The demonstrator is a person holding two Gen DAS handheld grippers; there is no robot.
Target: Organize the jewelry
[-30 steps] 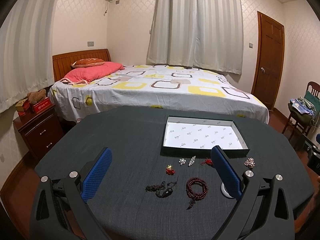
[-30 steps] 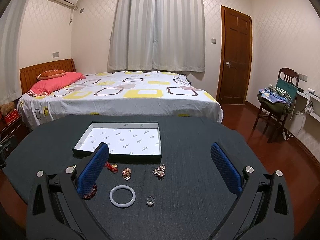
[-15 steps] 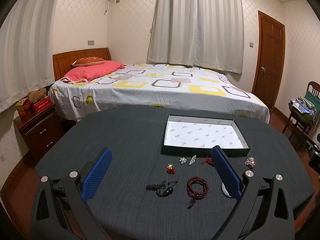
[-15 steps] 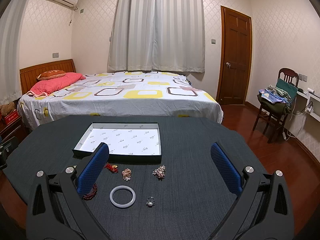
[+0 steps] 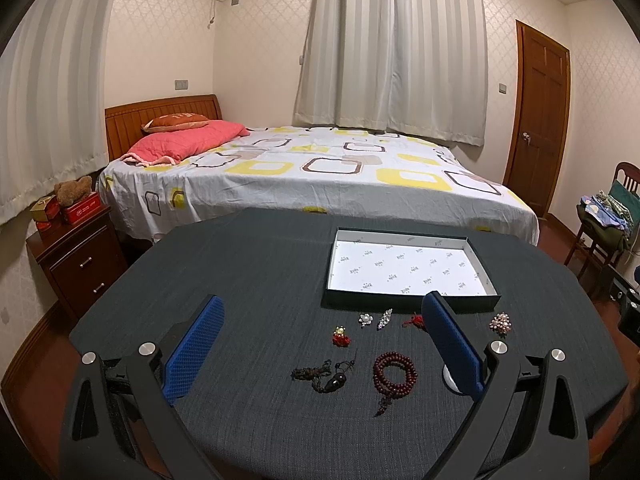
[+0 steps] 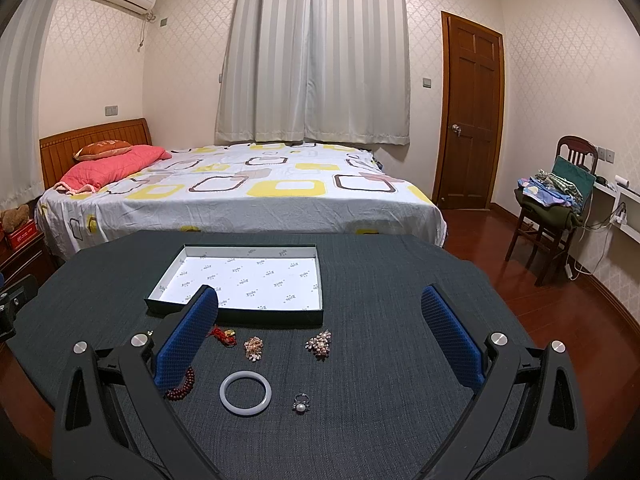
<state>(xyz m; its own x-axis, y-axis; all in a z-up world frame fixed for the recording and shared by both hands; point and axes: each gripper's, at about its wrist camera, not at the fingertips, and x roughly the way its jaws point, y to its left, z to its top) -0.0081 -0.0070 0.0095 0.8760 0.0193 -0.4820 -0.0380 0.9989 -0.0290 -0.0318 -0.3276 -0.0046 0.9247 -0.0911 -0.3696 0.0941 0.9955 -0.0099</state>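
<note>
Across the lower half of both wrist views I have a dark cloth-covered table (image 6: 400, 280) with an open shallow box (image 6: 224, 315), its white printed lining bare, sitting in the middle of the frame. Nothing is in it yet, so I judge the sorting has not begun.

My left gripper (image 5: 322, 344) hangs above the table with its blue pads wide apart and nothing between them. Below centre in that view lie a dark corded pendant (image 5: 326, 376), a red bead bracelet (image 5: 394, 374), a small red and gold charm (image 5: 341, 336), a white flower brooch (image 5: 365, 319) and a silver leaf pin (image 5: 385, 319). My right gripper (image 6: 320, 338) is likewise spread and empty. Low in its frame sit a pale jade bangle (image 6: 224, 396), a pearl ring (image 6: 301, 402), two cluster brooches (image 6: 319, 344) and a red tassel knot (image 6: 219, 334) near the box's front wall.

For a clean first pick I would take the bangle with the right gripper: it is rigid and lies well apart from its neighbours. I would drop one pad inside the hoop and one outside, pinch the rim, then lift over the front wall and set it flat in a corner of the box. The small pieces look slippery and low; I would come straight down and close slowly so they do not skate on the cloth. The beads may drape, so lift high.
</note>
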